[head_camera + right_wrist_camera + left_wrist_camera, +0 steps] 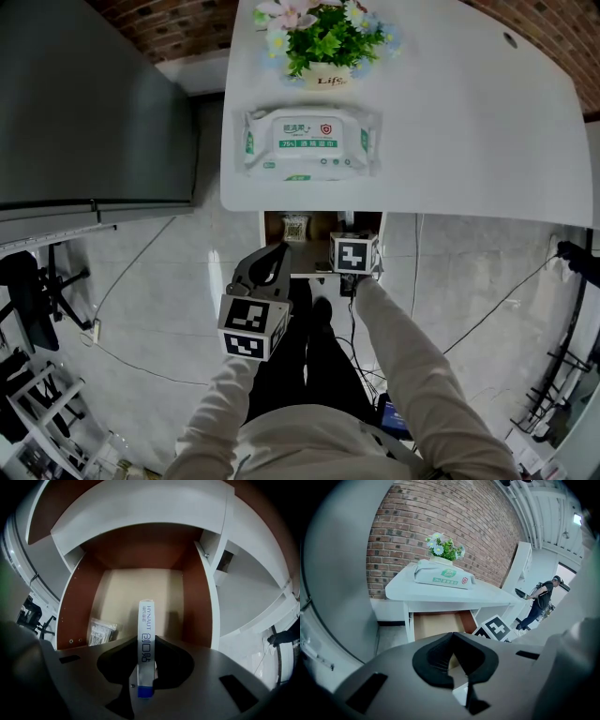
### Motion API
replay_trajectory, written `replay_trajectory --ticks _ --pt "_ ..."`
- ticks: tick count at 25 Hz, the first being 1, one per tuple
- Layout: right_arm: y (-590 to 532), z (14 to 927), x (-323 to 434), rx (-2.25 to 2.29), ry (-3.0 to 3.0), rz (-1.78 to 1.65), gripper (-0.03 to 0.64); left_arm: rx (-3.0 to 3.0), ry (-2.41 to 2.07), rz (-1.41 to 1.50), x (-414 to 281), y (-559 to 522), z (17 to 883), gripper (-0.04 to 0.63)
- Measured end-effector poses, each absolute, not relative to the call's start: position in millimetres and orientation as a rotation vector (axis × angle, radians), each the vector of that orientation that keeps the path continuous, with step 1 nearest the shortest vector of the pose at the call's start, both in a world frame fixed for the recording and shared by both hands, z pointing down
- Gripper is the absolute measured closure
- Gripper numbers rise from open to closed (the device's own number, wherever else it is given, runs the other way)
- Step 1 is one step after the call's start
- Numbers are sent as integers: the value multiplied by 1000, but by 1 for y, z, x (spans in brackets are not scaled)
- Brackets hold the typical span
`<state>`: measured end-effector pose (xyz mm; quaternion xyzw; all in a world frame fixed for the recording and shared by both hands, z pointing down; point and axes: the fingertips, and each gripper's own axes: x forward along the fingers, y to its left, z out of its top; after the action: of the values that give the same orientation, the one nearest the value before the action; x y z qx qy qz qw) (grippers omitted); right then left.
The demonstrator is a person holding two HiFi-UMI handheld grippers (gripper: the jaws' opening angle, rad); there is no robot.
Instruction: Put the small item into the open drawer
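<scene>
My right gripper (146,641) is shut on a thin white box (146,618) with blue print and a blue end, held upright on its edge between the jaws. The box hangs over the open wooden drawer (136,590), whose pale floor lies straight below. In the head view the right gripper's marker cube (354,253) sits at the drawer's front (323,223) under the table edge. My left gripper (275,255) hovers lower left of the drawer, and its jaws (452,639) meet at the tips with nothing between them.
A clear plastic packet (102,631) lies in the drawer's near-left corner. On the white table (469,141) are a pack of wipes (309,141) and a flower pot (323,42). A grey cabinet (94,103) stands at left. Cables cross the floor; a person (541,599) stands far right.
</scene>
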<state>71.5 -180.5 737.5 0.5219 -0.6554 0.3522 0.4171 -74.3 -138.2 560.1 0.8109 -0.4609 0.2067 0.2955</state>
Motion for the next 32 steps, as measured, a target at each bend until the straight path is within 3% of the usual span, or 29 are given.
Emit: replay_trajectory --ticks 10,16,32 --pt "-182 736 70 1315 -1608 877 512 2149 -1233 553 -80 -140 562 578" --pt "-179 732 64 1311 -1614 883 459 2156 -1231 552 -79 -143 560 578" --pt "-167 680 55 1345 -1745 895 463 2184 -1242 544 -75 -135 547 578"
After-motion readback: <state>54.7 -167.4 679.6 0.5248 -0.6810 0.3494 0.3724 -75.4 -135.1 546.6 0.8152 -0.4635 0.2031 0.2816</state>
